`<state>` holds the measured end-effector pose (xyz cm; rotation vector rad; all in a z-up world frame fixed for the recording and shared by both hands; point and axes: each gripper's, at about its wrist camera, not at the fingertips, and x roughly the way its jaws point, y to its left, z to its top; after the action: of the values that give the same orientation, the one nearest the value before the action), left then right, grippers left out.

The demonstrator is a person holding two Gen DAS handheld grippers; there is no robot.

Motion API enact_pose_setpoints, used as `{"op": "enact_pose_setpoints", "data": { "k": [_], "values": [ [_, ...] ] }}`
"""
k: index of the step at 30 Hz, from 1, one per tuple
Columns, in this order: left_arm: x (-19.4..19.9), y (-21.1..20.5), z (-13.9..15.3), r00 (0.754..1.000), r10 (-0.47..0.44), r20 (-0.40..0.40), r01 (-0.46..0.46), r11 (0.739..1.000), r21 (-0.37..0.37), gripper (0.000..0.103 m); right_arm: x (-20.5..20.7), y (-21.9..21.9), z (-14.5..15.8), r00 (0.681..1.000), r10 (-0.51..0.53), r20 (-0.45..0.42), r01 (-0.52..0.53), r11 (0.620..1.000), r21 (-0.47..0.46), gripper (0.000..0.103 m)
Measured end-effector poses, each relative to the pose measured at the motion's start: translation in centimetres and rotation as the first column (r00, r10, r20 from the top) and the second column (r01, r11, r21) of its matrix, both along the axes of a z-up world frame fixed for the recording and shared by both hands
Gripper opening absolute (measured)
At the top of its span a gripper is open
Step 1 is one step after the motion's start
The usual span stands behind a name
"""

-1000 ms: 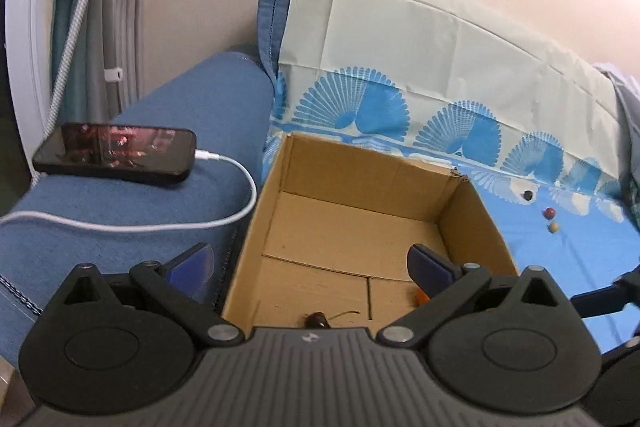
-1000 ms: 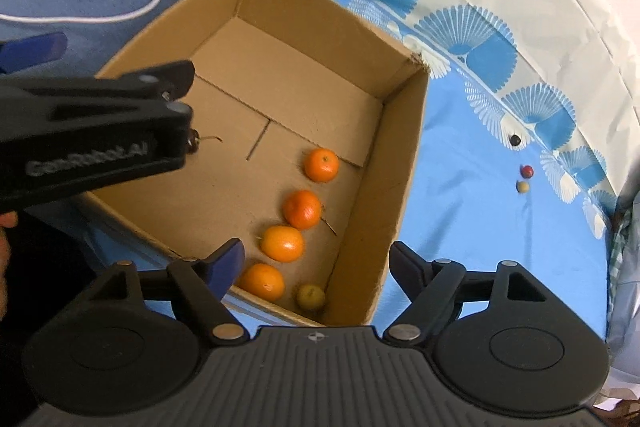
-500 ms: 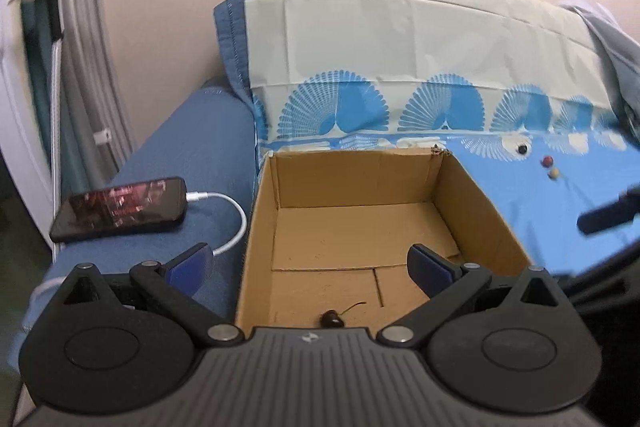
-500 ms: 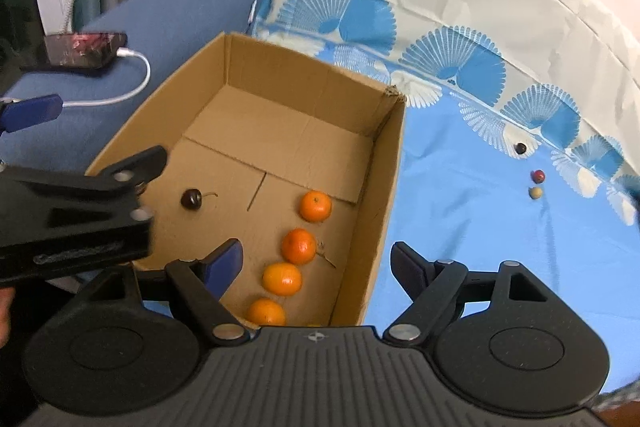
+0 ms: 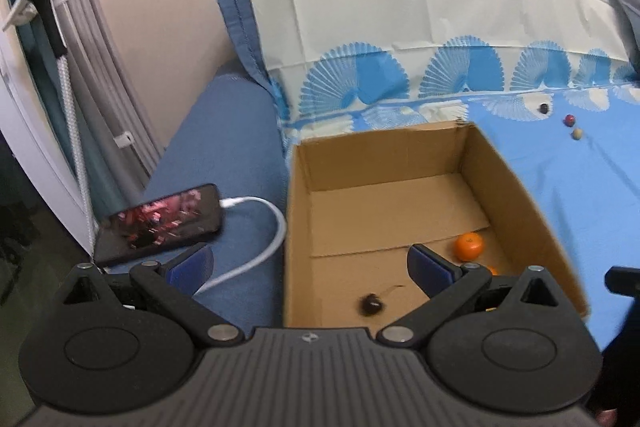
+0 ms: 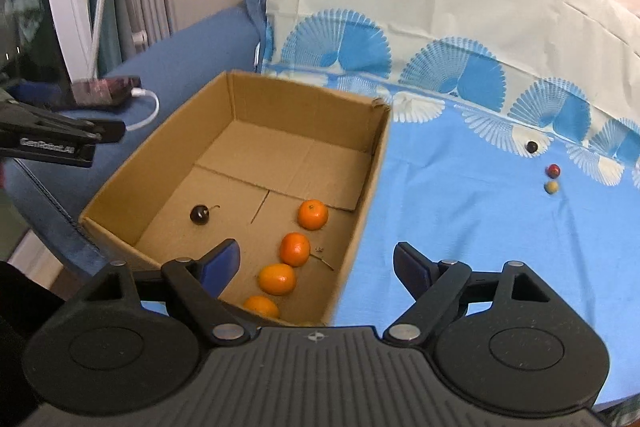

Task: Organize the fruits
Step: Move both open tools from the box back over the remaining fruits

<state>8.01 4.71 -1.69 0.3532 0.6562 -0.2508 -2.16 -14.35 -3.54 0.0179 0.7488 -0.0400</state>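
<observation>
An open cardboard box [image 6: 372, 163] [image 5: 516, 187] sits on a blue patterned sheet. Inside lie a dark cherry [image 6: 199, 214] [image 5: 371, 303] with a stem and a row of several tangerines [image 6: 312, 214] [image 5: 469, 245]. On the sheet to the far right lie a dark berry [image 6: 531, 147] [image 5: 543, 108], a red berry [image 6: 553, 170] [image 5: 569, 119] and a yellowish berry [image 6: 551, 187] [image 5: 576, 134]. My left gripper [image 5: 310, 261] is open and empty, above the box's near left wall. My right gripper [image 6: 316, 265] is open and empty over the box's near right corner. The left gripper also shows in the right wrist view [image 6: 102, 133].
A phone [image 5: 160, 223] [image 6: 106, 91] on a white charging cable [image 5: 264, 243] lies on the blue sofa arm left of the box. A wall, pipes and a white frame stand at the far left. The sheet [image 6: 460, 227] stretches right of the box.
Both grippers have pulled back and up from the box. The cherry now lies free on the box floor. More of the tangerines and sheet has come into view.
</observation>
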Motion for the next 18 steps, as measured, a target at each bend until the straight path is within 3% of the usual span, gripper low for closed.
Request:
{"op": "enact_pose_setpoints", "data": {
  "k": [7, 14, 18],
  "values": [
    [-2.6, -6.4, 2.0, 0.996, -0.084, 0.010, 0.083, 0.995, 0.048, 0.103, -7.0, -7.7, 5.7, 0.973, -0.126, 0.194, 0.112, 0.990, 0.080, 0.090],
    [-4.7, -11.4, 5.2, 0.982, -0.168, 0.090, 0.157, 0.980, 0.120, 0.103, -13.9, -16.5, 11.1, 0.910, -0.231, 0.345, 0.231, 0.972, 0.043, 0.092],
    [-5.5, -12.6, 8.2, 0.971, -0.191, 0.140, 0.175, 0.977, 0.120, 0.103, -17.1, -20.9, 13.8, 0.857, -0.299, 0.420, 0.316, 0.948, 0.031, 0.094]
  ]
}}
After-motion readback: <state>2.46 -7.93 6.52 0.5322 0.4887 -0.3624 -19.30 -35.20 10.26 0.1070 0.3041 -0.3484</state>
